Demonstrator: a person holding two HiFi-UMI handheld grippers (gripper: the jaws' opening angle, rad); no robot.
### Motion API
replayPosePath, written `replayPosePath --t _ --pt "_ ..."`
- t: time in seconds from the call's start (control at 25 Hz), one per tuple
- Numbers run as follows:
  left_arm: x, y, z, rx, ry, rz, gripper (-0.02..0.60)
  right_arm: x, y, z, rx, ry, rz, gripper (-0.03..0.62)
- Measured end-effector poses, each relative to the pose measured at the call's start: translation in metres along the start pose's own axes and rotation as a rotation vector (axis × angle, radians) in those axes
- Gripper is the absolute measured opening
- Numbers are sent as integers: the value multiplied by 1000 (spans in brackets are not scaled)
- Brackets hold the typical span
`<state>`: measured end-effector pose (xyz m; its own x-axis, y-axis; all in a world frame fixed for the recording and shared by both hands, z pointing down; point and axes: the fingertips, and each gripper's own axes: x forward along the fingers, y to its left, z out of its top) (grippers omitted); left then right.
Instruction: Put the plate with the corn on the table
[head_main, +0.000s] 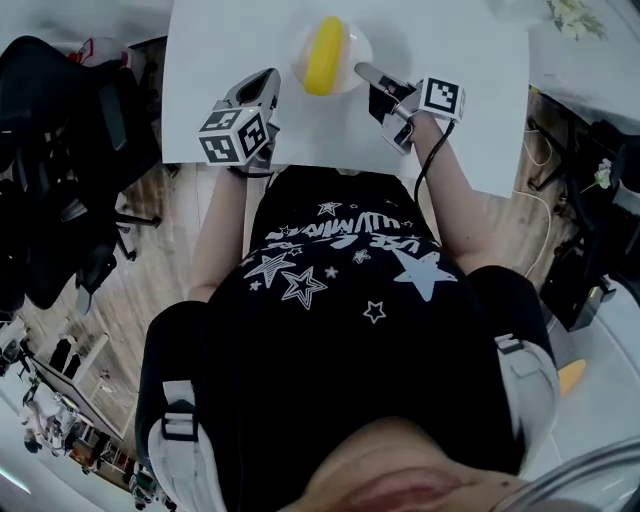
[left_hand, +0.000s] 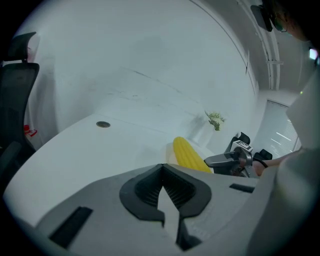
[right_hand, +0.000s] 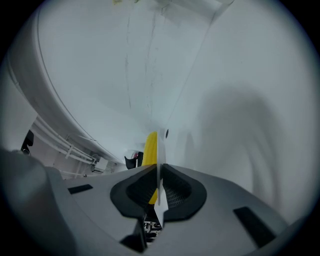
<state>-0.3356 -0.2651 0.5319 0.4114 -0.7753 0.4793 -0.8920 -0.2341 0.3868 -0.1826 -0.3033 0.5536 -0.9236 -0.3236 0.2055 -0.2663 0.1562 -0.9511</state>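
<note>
Plate (head_main: 357, 55), white and round, carries one yellow corn (head_main: 325, 55) that lies along its middle. It is above the white worktop (head_main: 230, 60), about halfway between the left and the right edge and well back from the near edge. I cannot tell if its bottom already touches the surface.

The right hand-held gripper (head_main: 362, 70) is clamped on the right rim of the plate. In the right gripper view the plate (right_hand: 158, 150) is seen edge-on as a thin white line between the black pads of this hand-held gripper (right_hand: 157, 172), and the corn (right_hand: 151, 145) shows behind it.

The left hand-held gripper (head_main: 270, 75) is just beside the left side of the plate, apart from it. Its jaws are together and hold nothing, as the left gripper view shows (left_hand: 162, 167). That view also shows the corn (left_hand: 189, 155), the right hand-held gripper (left_hand: 210, 161) beyond it, and a small round disc (left_hand: 103, 124) near the far left corner of the worktop
</note>
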Motion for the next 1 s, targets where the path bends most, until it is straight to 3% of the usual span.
replayPosePath --t 0.2,0.4,0.6,1.0 --pt "15 1 -5 14 35 -24 8 -2 -15 0 -26 -1 -34 29" --pt "26 6 -10 13 70 -50 8 2 -22 -4 31 -9 -50 29" --pt "32 11 -18 16 97 -65 8 3 -36 0 -14 -8 -85 29" --pt "34 9 -26 15 118 -84 6 4 -40 -2 73 -40 -98 28"
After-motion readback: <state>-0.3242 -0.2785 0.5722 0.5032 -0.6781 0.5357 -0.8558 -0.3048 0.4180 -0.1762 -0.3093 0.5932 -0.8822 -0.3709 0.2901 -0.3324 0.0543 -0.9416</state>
